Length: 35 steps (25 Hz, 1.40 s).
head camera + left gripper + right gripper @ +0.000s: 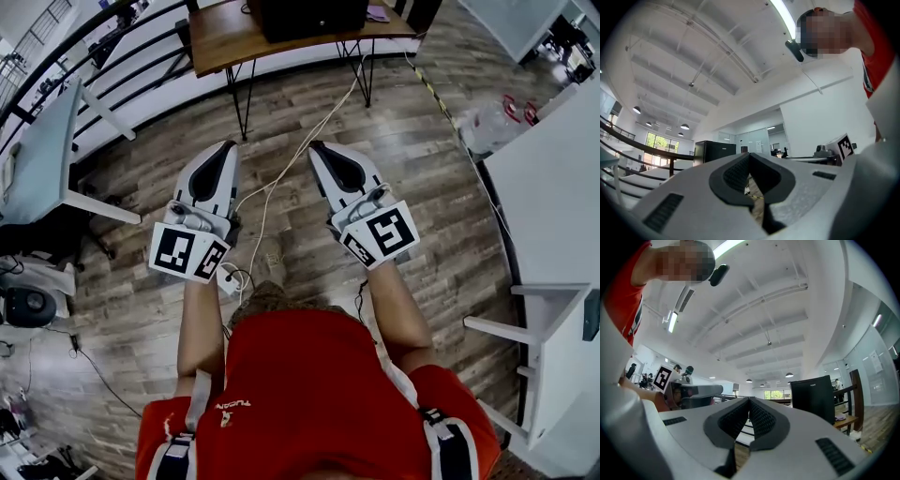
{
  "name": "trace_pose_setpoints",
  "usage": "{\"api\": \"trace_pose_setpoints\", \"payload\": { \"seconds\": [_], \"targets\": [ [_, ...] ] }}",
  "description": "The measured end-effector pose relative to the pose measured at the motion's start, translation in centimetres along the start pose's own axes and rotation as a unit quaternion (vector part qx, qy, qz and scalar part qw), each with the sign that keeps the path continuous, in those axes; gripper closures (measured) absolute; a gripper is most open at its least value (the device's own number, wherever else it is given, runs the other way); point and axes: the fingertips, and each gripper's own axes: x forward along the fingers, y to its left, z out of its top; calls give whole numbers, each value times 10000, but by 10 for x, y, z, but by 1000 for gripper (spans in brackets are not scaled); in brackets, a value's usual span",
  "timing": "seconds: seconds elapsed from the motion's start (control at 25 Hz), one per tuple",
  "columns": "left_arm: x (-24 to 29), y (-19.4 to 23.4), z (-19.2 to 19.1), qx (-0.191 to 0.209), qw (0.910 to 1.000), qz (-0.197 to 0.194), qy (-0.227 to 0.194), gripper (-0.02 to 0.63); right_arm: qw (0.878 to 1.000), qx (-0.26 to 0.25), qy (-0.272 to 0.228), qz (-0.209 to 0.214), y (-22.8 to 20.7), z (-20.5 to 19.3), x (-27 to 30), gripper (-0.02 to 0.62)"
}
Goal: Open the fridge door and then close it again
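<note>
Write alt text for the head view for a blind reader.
A person in red holds the left tool and right tool, both shut and empty, side by side above a wooden floor. Ahead stands a wooden table bearing a black box.

Left gripper (223,150) and right gripper (321,150) hang over open wood floor (412,159), with a clear lane ahead to the wooden table (220,42). Its thin black legs (239,98) and the black cabinet (309,17) on top close that end. A grey table (42,155) hems the left side, a white table (553,178) the right. A pale cable (281,178) trails along the floor between the grippers.
</note>
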Motion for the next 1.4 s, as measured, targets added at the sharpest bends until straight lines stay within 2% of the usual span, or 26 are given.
{"api": "trace_pose_setpoints", "payload": {
  "seconds": [0.36,0.72,1.12,1.4],
  "targets": [
    [90,102,-20,-5,9997,-244,-3,597,9996,-68,140,-249,-72,-23,104,569],
    [170,196,-40,-182,9980,-600,-2,597,9981,-132,225,-566,-131,-43,202,569],
    [233,249,-61,-265,9979,-584,36,597,9980,-185,342,-494,-175,-66,261,569],
    [300,266,-80,-129,9988,-434,172,597,9988,-194,202,-406,-245,-72,287,569]
  ]
}}
